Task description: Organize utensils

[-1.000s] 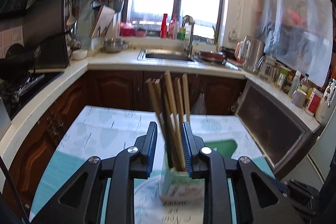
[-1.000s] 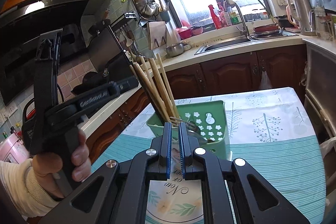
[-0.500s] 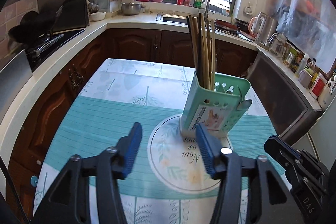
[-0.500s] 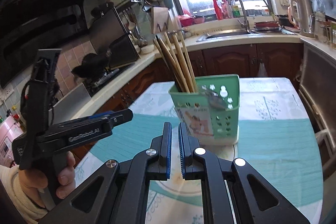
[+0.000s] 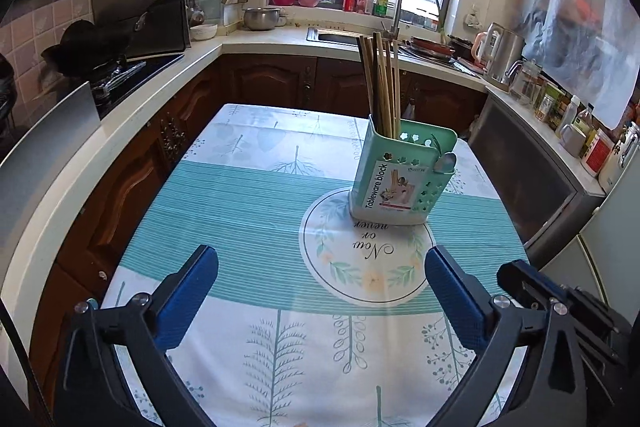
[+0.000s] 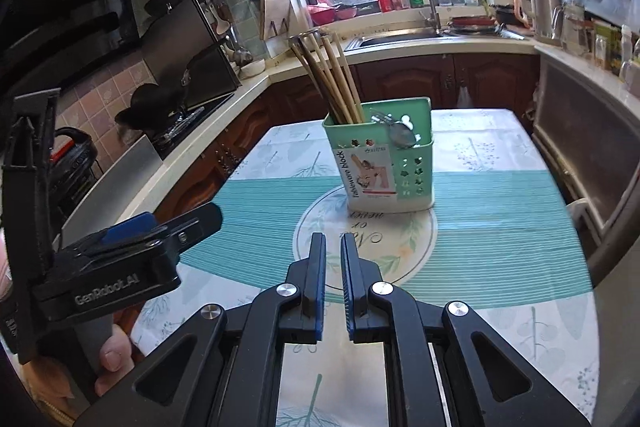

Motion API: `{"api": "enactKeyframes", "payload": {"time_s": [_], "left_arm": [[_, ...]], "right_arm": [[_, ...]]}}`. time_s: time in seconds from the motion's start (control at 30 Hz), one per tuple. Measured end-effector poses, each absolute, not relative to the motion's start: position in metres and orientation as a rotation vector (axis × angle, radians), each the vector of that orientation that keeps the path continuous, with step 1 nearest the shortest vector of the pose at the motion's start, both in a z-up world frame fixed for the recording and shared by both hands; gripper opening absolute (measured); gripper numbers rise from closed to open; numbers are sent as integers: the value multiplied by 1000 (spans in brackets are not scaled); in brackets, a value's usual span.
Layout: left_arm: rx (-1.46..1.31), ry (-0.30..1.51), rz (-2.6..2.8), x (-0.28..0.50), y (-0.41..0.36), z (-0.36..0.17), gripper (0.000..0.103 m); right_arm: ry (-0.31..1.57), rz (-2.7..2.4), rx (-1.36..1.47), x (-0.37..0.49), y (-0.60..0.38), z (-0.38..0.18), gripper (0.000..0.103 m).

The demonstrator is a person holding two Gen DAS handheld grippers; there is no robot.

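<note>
Chopsticks [image 5: 382, 87] in holder [image 5: 400, 183] on table [image 5: 240, 203].

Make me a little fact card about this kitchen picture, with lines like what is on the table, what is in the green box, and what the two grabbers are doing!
table: tablecloth with teal stripes and leaf prints
green box: green holder standing upright on the cloth's round design
in the box: chopsticks standing up; a metal spoon at the other end
left gripper: jaws have just been opening, now wide, nothing between them
right gripper: jaws have just been opening a little, narrow gap, nothing between them
touching the box: neither gripper
</note>
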State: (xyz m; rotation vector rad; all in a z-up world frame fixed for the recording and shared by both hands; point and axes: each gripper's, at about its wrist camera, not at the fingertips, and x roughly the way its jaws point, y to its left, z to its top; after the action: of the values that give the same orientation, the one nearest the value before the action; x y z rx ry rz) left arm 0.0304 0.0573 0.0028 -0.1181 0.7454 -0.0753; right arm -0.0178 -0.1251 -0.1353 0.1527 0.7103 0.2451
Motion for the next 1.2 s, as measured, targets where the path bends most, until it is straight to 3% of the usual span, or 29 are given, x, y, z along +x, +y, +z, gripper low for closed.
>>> {"api": "enactKeyframes", "payload": {"time_s": [0.03,0.1,0.33,0.5,1.2], "left_arm": [[-108,746,-59,28,58,4,102],[-91,749,-35,25,59,6,102],[-88,721,1,15,65,13,102],[-94,721,-4,11,68,16,102],[-53,782,2,16,64,12,102]], "right_arm": [[704,235,147,-21,-125,-131,19],[686,213,147,-26,-127,-122,37],[672,185,129,-46,-123,-103,42],[668,177,106,-54,-116,-96,55],[696,186,100,-56,-106,-100,57]]}}
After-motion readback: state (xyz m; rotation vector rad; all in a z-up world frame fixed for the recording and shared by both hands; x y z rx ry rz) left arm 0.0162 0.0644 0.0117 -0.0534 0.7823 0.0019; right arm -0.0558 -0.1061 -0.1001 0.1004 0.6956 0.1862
